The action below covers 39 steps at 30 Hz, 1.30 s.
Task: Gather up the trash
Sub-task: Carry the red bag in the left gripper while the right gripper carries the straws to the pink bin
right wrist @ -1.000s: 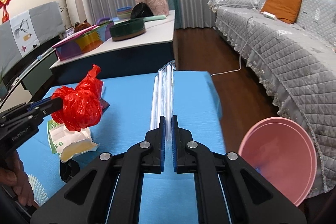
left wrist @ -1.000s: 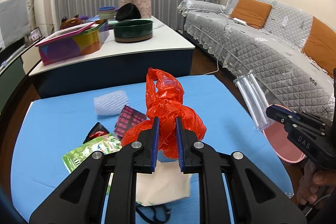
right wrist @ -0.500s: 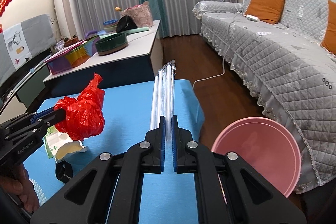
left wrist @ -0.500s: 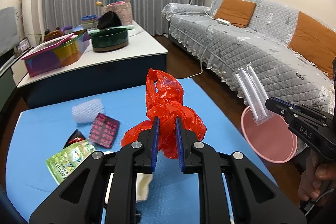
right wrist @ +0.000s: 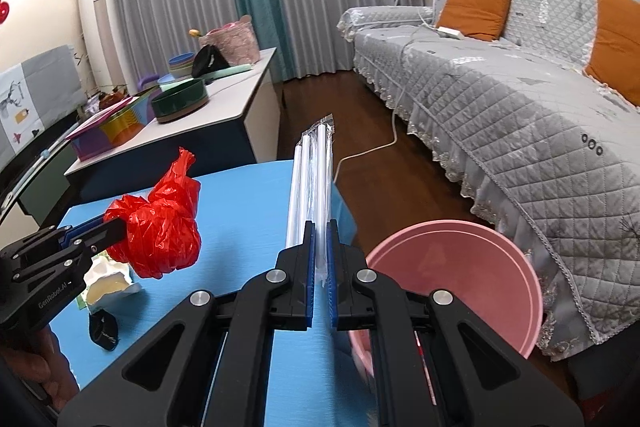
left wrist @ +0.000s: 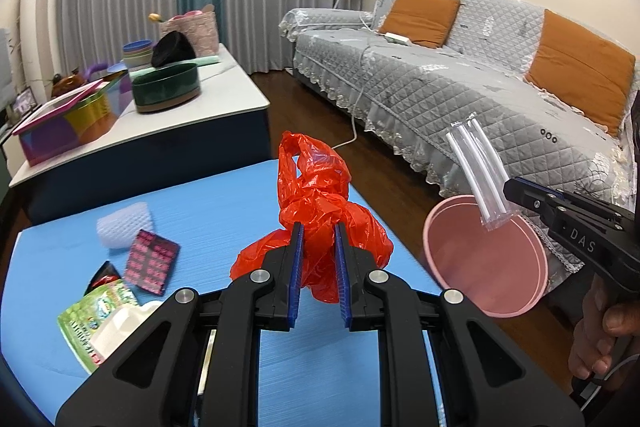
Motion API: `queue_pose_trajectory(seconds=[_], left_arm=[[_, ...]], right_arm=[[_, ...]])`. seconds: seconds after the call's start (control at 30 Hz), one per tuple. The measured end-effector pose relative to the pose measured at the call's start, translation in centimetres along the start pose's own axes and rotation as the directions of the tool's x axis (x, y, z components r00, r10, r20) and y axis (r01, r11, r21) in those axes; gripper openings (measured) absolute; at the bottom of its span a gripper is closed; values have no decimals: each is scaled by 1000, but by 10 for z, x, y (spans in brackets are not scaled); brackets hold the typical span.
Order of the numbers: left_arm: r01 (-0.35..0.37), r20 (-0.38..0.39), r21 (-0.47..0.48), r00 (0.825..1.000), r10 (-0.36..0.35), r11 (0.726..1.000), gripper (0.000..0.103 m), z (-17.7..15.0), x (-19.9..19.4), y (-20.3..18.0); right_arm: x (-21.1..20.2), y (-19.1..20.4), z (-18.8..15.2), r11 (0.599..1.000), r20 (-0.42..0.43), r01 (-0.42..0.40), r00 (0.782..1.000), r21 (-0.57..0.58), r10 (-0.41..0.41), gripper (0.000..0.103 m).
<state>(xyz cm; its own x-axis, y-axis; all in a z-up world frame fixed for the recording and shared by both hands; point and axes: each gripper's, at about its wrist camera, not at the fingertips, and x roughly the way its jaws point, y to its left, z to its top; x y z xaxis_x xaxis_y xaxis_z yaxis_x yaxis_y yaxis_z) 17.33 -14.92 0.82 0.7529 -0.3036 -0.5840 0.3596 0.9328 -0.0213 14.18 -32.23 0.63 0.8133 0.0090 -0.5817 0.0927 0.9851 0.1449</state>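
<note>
My left gripper point(left wrist: 317, 247) is shut on a crumpled red plastic bag point(left wrist: 316, 203) and holds it above the blue table point(left wrist: 224, 211). My right gripper point(right wrist: 319, 251) is shut on a clear packet of straws point(right wrist: 312, 179), which sticks up and forward. In the left wrist view the straw packet point(left wrist: 478, 175) hangs over the pink bin point(left wrist: 486, 255) beside the table's right edge. The pink bin point(right wrist: 452, 279) lies just right of the right gripper. The red bag point(right wrist: 160, 227) also shows in the right wrist view.
On the table lie a white foam net point(left wrist: 124, 231), a dark pink-patterned packet point(left wrist: 150, 261), a green wrapper point(left wrist: 94, 323), a white carton point(right wrist: 108, 277) and a black strap point(right wrist: 103, 331). A grey sofa point(left wrist: 460, 83) stands right, a cluttered white table point(left wrist: 172, 107) behind.
Both grippers have moved right toward the pink bin, each with its load. The straw packet now hangs over the bin's rim. Both stay shut.
</note>
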Motion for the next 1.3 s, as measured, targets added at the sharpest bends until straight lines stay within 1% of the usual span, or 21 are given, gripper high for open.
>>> queue_pose_trajectory(seconds=[0.53, 0.9, 1.1, 1.3], left_arm=[[85, 5, 55, 996, -85, 995, 15, 7, 11, -55], [126, -8, 104, 992, -126, 987, 15, 8, 26, -91], [153, -18, 140, 988, -152, 978, 15, 8, 30, -111], [177, -33, 159, 984, -174, 971, 15, 8, 36, -130]], right_arm=[[-17, -56, -1, 994, 15, 88, 996, 59, -89, 6], [-28, -96, -7, 985, 12, 144, 989, 98, -146, 6], [-30, -112, -10, 979, 5, 166, 986, 117, -168, 6], [-32, -118, -10, 977, 6, 175, 984, 124, -178, 6]])
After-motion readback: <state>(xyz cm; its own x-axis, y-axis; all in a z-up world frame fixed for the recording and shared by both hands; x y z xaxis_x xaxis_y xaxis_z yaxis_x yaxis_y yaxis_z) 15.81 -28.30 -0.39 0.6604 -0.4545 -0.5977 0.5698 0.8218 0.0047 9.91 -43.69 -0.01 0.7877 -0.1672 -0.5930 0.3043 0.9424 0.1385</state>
